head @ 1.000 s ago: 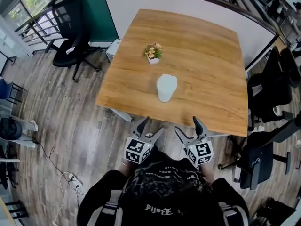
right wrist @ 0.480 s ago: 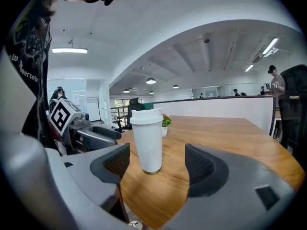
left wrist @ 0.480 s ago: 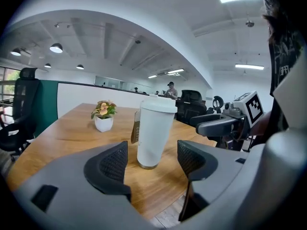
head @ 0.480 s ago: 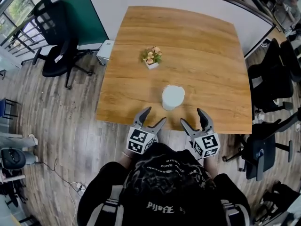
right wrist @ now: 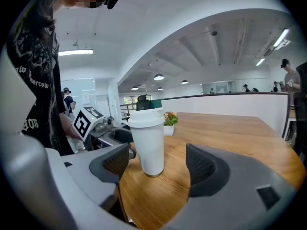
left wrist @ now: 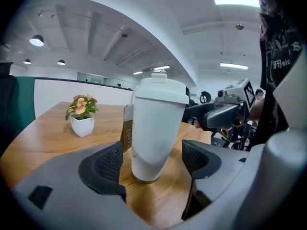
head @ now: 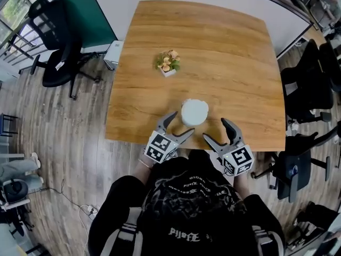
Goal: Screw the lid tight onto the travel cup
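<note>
Your travel cup (head: pixel 194 112) stands upright close to the near edge of the wooden table (head: pixel 240 63). Its white lid (left wrist: pixel 160 89) is resting on top, but how tightly it is threaded can't be judged from these views. Your left gripper (head: pixel 177 126) is just left of the cup, fingers spread wide; the cup's base shows between the pads and touches neither. Your right gripper (head: pixel 214 129) hovers just right of it, equally wide open and holding nothing. A small potted flower (head: pixel 168 63) stands farther back, to the left.
</note>
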